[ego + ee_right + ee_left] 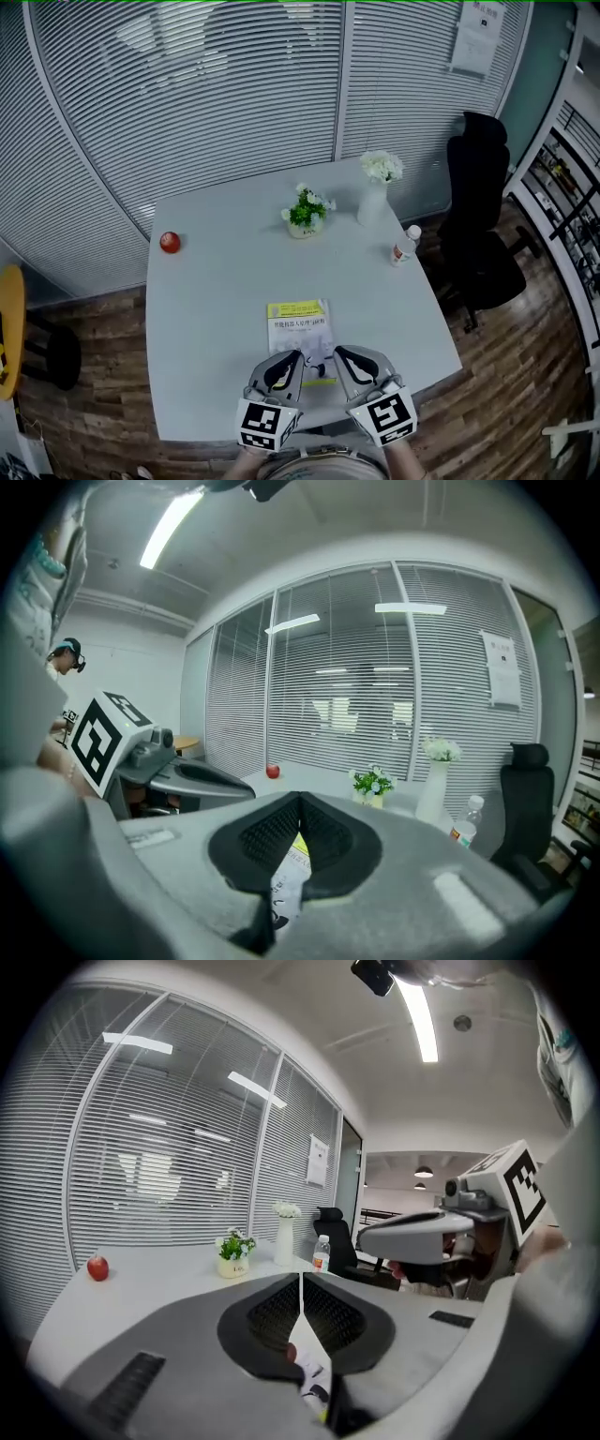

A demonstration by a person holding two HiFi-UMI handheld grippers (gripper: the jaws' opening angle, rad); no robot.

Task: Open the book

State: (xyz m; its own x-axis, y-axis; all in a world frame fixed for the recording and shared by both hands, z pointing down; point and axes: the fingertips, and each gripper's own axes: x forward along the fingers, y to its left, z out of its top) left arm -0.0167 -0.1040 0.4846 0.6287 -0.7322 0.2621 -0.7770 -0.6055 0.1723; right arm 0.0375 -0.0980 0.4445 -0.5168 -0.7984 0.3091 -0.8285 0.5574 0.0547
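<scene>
Jaws closed and empty on left gripper [300, 1282] and right gripper [300, 800]. Both hang over the near end of a closed yellow-and-white paperback book [298, 323].

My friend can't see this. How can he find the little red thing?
Find the pale table before the window blinds. Look at its far left edge, away from the potted plant, vase and bottle. The apple sits there alone, the only red, round thing.

Head view looks steeply down on the table [216, 300]; both gripper views face across it, sharing the plant [233, 1246]
</scene>
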